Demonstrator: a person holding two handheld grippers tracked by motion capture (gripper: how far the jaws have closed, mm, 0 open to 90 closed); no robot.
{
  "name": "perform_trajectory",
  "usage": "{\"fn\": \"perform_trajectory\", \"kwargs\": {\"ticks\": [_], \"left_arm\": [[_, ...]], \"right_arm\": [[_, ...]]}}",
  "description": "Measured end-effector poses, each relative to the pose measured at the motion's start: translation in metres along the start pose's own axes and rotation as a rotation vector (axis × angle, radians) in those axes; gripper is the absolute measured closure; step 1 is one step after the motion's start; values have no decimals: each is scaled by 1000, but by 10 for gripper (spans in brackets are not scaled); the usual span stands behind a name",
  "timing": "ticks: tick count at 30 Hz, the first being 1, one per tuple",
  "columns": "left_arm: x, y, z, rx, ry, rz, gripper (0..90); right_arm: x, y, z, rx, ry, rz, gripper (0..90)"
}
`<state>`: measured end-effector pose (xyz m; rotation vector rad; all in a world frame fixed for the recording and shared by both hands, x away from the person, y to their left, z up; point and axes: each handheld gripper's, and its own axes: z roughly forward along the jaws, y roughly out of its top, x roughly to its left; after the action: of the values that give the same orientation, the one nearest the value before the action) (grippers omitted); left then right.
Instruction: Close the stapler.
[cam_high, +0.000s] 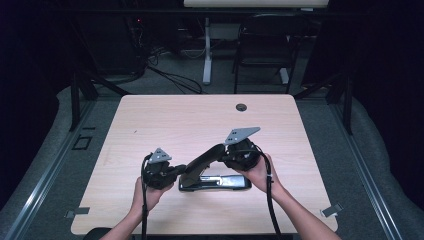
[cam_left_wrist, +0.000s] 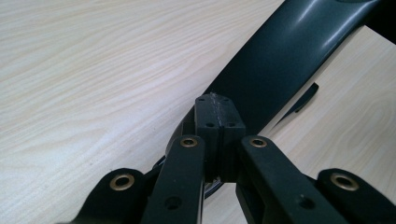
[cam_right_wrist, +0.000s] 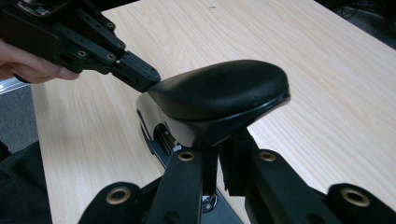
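The right gripper (cam_right_wrist: 217, 175) is clamped under the stapler (cam_high: 212, 172) arm's front end and should lift slowly; the left gripper (cam_left_wrist: 218, 122), pinched closed, braces the hinge end.

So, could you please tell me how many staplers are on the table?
1: a black stapler near the table's front edge, its arm raised, between the left gripper and right gripper.
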<state>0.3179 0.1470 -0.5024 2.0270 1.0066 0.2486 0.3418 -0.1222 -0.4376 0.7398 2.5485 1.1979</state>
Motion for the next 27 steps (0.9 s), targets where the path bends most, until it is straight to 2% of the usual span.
{"fn": "perform_trajectory", "kwargs": {"ticks": [5, 6, 7, 10, 16, 21, 27], "left_arm": [[-3, 1, 4, 8, -5, 10, 900], [-4, 1, 5, 8, 8, 14, 900], [-4, 1, 5, 17, -6, 18, 900], [-6, 1, 8, 43, -4, 36, 900], [-8, -1, 12, 63, 2, 54, 900], [-7, -2, 14, 89, 1, 64, 900], [-7, -3, 18, 121, 3, 66, 900]], "right_arm": [[-9, -9, -1, 20, -13, 27, 871], [-11, -11, -1, 28, -24, 28, 873], [-12, -14, 0, 34, -35, 31, 875], [-18, -21, 0, 64, -56, 38, 875], [-26, -37, 3, 113, -74, 55, 875], [-30, -47, 6, 154, -85, 54, 876], [-36, -65, 14, 237, -110, 41, 875]]}}
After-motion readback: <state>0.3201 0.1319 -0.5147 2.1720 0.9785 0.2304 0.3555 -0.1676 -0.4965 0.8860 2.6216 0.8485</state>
